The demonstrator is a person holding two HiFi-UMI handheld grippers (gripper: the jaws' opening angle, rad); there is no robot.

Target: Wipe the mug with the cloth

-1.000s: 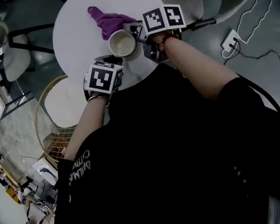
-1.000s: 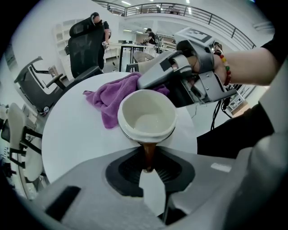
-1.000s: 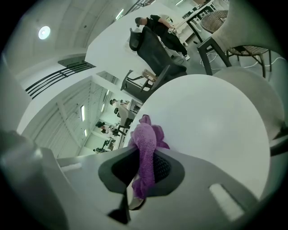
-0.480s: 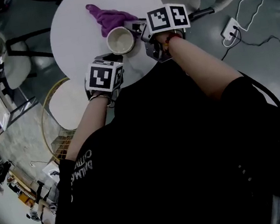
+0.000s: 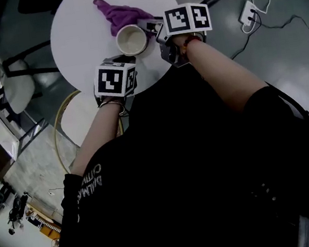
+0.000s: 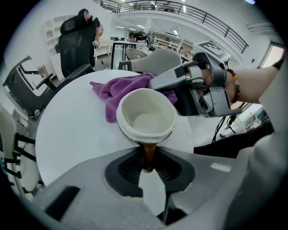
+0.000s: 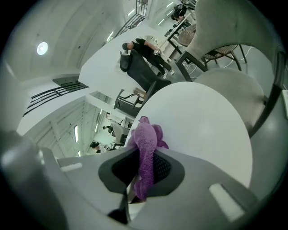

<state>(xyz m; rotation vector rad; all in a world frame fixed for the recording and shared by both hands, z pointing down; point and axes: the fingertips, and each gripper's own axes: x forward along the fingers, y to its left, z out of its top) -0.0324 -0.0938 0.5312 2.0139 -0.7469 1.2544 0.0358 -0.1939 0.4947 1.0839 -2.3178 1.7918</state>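
The left gripper is closed to a narrow gap on the brown handle of the mug, with both pads pressing the handle. The mug stands upright on the round white table, mouth facing up. Its handle points back toward the table's near edge, in line with the left gripper. The mug sits between the table's centre and its near edge.

The right gripper is clamped on one end of the purple cloth. The cloth's long axis runs from the jaws outward toward the far edge of the table. The held end is at the right-hand side of the mug's rim. Whether it touches the rim cannot be told. The remainder lies bunched on the table just beyond the mug.
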